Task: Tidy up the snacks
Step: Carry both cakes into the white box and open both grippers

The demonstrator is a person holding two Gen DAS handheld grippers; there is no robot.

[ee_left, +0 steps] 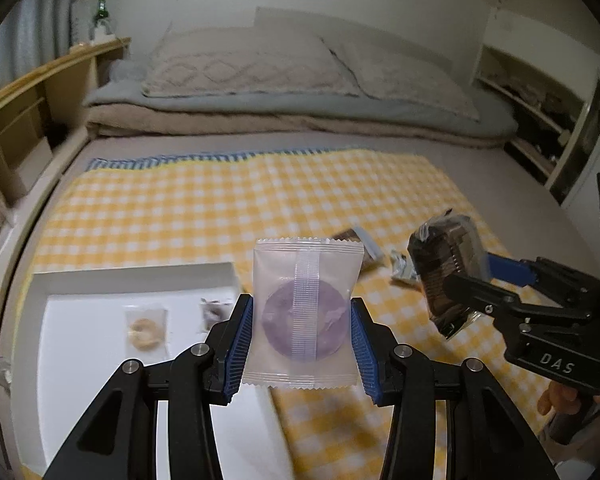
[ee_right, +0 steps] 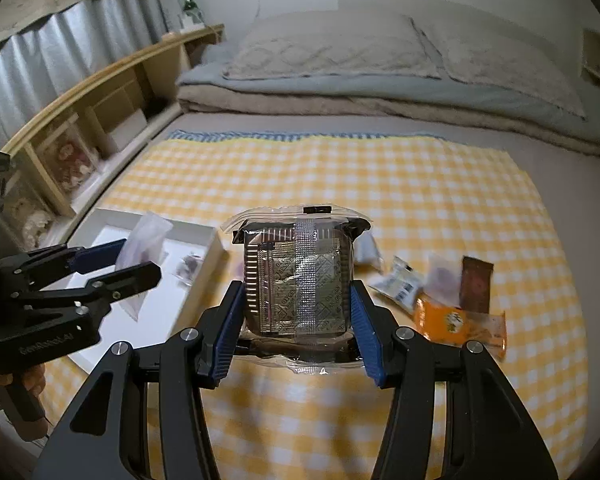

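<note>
My left gripper [ee_left: 302,322] is shut on a clear packet with a purple round cookie [ee_left: 305,314], held above the right edge of a white tray [ee_left: 100,280]; it also shows at the left of the right wrist view [ee_right: 116,266]. My right gripper [ee_right: 298,304] is shut on a dark tray snack in clear wrap [ee_right: 298,280], held above the yellow checked cloth [ee_right: 340,176]; it shows at the right of the left wrist view [ee_left: 466,276]. The white tray holds a ring biscuit packet [ee_left: 145,330] and a small dark packet [ee_left: 214,312].
Loose snacks lie on the cloth to the right: an orange packet [ee_right: 456,324], a brown bar [ee_right: 476,284], a white and blue packet [ee_right: 400,284]. Folded blankets and pillows [ee_left: 280,80] lie at the back. A wooden shelf [ee_right: 100,92] runs along the left.
</note>
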